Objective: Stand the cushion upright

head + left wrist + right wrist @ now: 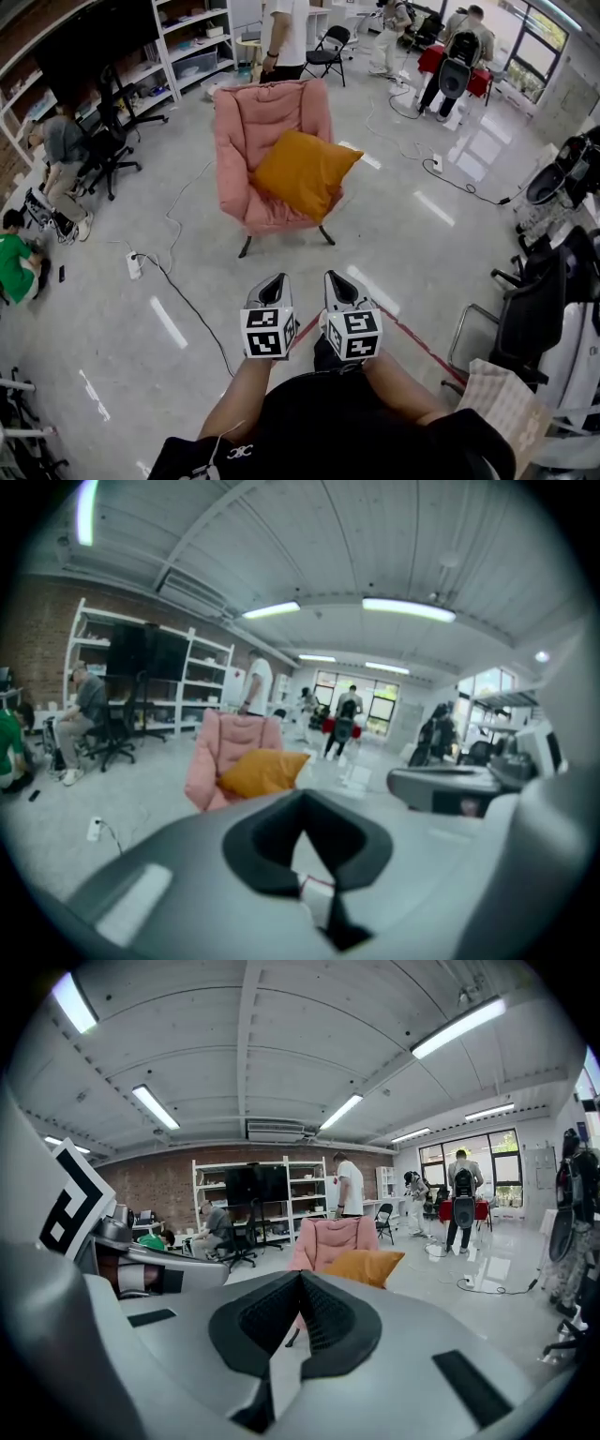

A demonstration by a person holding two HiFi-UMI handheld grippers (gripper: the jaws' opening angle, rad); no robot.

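Head view had both grippers near us, side by side: left gripper (273, 284) and right gripper (339, 281), jaws pressed together, nothing in either. Floor (309, 258) lay btwn them and the chair (246, 112), so the cushion (305, 173) was well apart from both.

We judged the step as the approach. Done well, we'd open the jaws before arrival, take one side edge per gripper, then turn the cushion till a flat edge sat on the seat w/ its back to the chair back.

Cushion sat on the seat, leaning on the back, cocked diamond-wise. One corner pointed to picture right, past the seat's edge. Approx square, so no clear long axis; its widest line ran corner to corner, left-right.
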